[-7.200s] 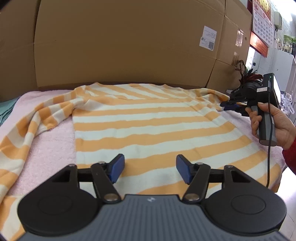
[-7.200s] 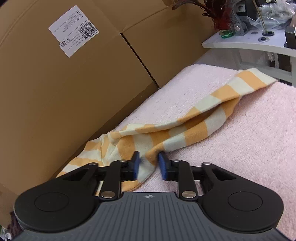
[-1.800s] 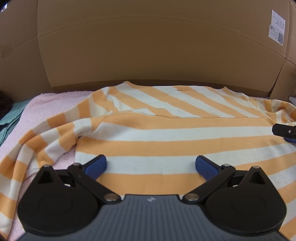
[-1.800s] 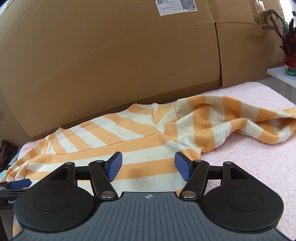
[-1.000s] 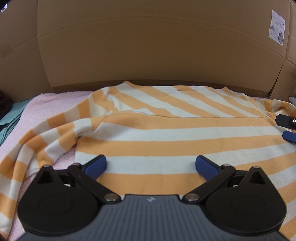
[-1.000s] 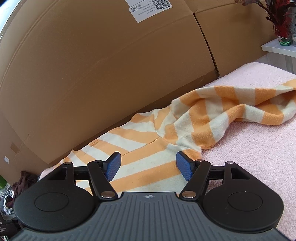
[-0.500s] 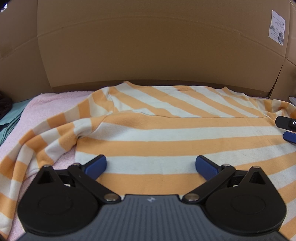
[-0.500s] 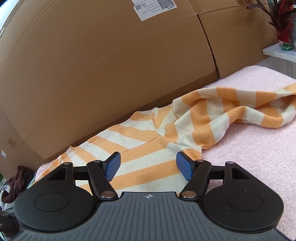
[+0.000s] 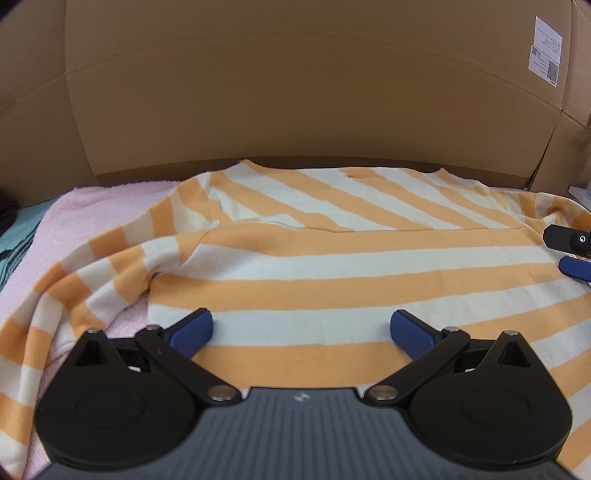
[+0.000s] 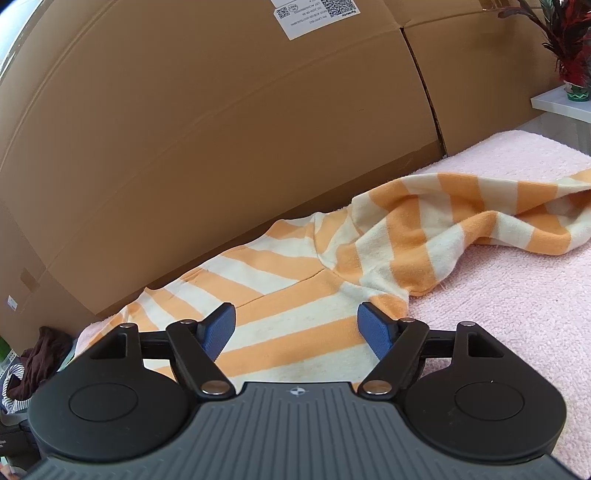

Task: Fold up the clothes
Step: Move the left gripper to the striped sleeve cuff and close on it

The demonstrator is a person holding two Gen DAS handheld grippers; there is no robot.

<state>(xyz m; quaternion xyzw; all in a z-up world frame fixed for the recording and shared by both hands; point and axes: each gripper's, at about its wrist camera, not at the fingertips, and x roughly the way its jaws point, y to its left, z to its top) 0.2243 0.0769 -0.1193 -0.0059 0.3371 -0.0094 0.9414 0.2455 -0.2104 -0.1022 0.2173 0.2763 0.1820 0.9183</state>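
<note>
**Right jaws wider, sweater flat on the blanket**

Since approx. 1 s ago the right gripper (image 10: pixel 295 326) has just been opening: its blue pads stand further apart, w/ only flat sweater cloth seen below the gap, nothing pinched. Since 7 s ago the change is bigger: back then the R pads were clamped on the sleeve end; now the sleeve is let go and lies on its own. Left view is practically identical to the frame 1 s ago.

Sweater (image 9: pixel 332 258), orange & cream stripes, lies spread flat on the pink blanket (image 10: pixel 517 314), top edge near the foot of the cardboard boxes (image 9: pixel 295 92) behind. Upper part is folded over, so stripes there run diagonal vs. the level stripes nearer the cameras.

Left gripper (image 9: pixel 301 328): released, pads wide apart, above the near part of the sweater body; whether the tips touch the cloth I can't tell. One sleeve (image 9: pixel 74 288) trails off to the left side of that view, bunched over the blanket edge.

Right gripper also shows at the far right edge of the left view (image 9: pixel 570 253), just over the sweater's side.

Other sleeve (image 10: pixel 480 229) in the right view lies crumpled & partly doubled on the blanket, running off to the right. White labels (image 10: pixel 317 13) stuck on the boxes. Red-leaved plant (image 10: pixel 569 40) on a white shelf at the far right.
</note>
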